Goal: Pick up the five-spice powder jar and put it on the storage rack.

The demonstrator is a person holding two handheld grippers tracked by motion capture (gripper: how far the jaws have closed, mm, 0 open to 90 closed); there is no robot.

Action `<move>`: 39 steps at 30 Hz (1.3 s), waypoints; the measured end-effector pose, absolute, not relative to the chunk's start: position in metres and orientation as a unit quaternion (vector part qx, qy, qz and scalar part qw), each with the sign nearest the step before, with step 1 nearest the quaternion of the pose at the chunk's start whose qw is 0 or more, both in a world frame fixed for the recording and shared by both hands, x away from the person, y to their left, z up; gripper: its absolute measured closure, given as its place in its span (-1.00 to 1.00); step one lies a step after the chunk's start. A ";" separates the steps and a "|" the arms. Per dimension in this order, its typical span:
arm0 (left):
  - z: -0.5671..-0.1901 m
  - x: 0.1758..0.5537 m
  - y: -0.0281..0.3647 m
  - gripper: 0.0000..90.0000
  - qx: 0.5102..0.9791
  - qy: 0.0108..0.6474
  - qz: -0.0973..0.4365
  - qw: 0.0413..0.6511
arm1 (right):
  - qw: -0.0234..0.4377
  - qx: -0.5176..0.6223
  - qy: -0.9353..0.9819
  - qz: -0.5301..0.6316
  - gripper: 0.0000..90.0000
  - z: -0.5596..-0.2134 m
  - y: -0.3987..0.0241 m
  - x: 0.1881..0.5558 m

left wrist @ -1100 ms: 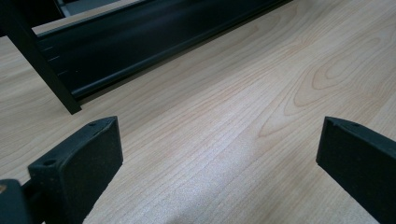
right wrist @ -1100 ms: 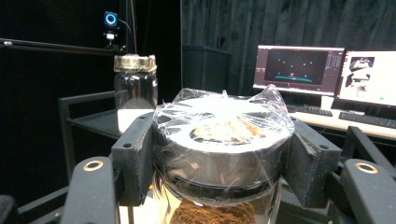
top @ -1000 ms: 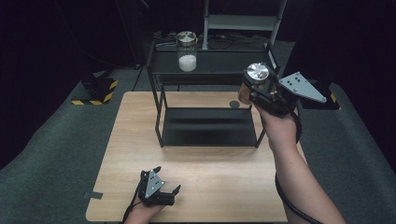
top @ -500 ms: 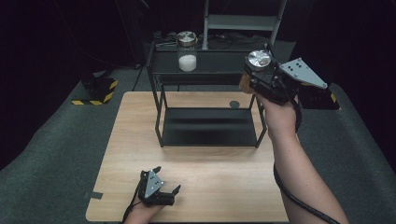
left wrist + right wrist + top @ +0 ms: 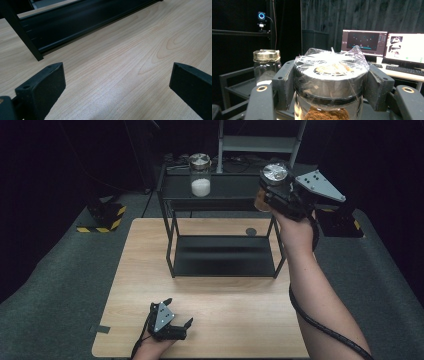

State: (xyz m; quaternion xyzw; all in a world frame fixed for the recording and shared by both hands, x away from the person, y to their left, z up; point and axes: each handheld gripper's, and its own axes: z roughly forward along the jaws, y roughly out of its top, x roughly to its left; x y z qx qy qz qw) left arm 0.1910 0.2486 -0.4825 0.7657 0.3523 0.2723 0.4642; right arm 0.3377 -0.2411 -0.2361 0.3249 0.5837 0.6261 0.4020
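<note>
Jar of brown powder (image 5: 329, 100) sits clamped between the right tongs (image 5: 270, 195), pads pressing just under its film-wrapped lid (image 5: 332, 66); glass looks rigid, breakable and probably slick, so that neck grip suits. Beyond stands the white-powder jar (image 5: 200, 175) on the rack (image 5: 222, 195). Left tongs (image 5: 172, 322) rest wide open, well apart.

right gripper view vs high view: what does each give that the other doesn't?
Right gripper view: brown powder inside the held jar, plastic wrap over its lid, monitors behind.
High view: the wooden table, the left gripper resting low on it, the black rack.
Both: the right gripper clamped on the brown jar, and the white-filled jar on the rack's top shelf.
</note>
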 end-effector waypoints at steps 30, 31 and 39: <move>-0.484 0.188 0.248 -0.99 0.769 0.338 0.281 0.464 | 0.410 0.344 0.570 0.623 -0.25 -0.232 -0.217 0.389; -0.484 0.188 0.248 -0.99 0.768 0.338 0.282 0.465 | 0.412 0.343 0.570 0.623 -0.25 -0.232 -0.215 0.390; -0.485 0.187 0.249 -0.99 0.768 0.335 0.281 0.469 | 0.411 0.341 0.572 0.623 -0.25 -0.233 -0.205 0.401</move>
